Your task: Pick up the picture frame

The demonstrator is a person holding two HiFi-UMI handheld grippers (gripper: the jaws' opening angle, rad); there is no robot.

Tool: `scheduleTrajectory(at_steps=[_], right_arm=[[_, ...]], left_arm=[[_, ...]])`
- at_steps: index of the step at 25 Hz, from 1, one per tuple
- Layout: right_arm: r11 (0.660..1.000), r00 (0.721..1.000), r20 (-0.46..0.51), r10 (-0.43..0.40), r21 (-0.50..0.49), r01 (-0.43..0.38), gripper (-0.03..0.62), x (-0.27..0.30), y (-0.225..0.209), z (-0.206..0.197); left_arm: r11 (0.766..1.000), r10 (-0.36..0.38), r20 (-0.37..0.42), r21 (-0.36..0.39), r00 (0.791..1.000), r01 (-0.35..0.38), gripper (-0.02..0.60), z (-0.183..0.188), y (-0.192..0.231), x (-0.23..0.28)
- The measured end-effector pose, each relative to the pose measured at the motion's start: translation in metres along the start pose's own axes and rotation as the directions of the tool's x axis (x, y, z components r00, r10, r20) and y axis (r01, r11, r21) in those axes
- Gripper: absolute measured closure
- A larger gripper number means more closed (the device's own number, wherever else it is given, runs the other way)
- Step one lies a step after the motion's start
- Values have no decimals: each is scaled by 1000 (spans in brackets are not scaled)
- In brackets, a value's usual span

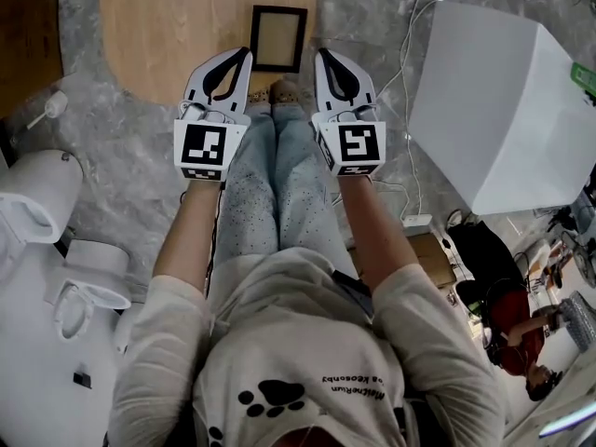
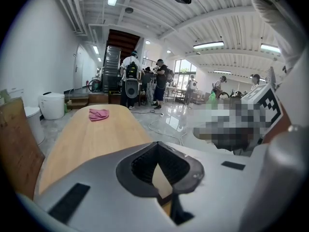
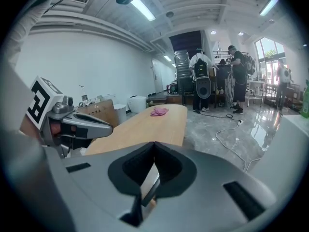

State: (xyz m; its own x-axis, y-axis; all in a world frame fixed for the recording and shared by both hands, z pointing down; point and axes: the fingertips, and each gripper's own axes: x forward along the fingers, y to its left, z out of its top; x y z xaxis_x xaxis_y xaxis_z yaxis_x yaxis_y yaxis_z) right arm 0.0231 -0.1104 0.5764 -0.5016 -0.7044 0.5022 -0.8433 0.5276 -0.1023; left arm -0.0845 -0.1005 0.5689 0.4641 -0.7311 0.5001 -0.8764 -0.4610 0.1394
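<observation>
Black picture frame (image 1: 278,37) encloses beige panel (image 1: 279,35), flat on wooden table (image 1: 168,26).

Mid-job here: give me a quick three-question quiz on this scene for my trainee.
1. True or false: the left gripper is holding the picture frame.
2. Multiple choice: on the wooden table, the picture frame lies A) beyond the two grippers' tips and between them; B) left of both grippers; C) right of both grippers.
3. Fill in: the jaws of the right gripper are ____.

Key: 1 false, because its jaws are shut with nothing between them; 2 A; 3 shut.
</observation>
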Motion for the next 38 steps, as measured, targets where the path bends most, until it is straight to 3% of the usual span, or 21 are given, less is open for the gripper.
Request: scheduleTrajectory(at_steps=[20, 38], right_arm=[[999, 993, -113, 23, 46, -18, 585, 21, 3, -61], [995, 987, -162, 18, 95, -2, 585, 32, -5, -83]], left_arm=[[1000, -25, -146, -21, 989, 22, 574, -70, 7, 36], [997, -33, -300, -77, 953, 11, 553, -124, 19, 59]])
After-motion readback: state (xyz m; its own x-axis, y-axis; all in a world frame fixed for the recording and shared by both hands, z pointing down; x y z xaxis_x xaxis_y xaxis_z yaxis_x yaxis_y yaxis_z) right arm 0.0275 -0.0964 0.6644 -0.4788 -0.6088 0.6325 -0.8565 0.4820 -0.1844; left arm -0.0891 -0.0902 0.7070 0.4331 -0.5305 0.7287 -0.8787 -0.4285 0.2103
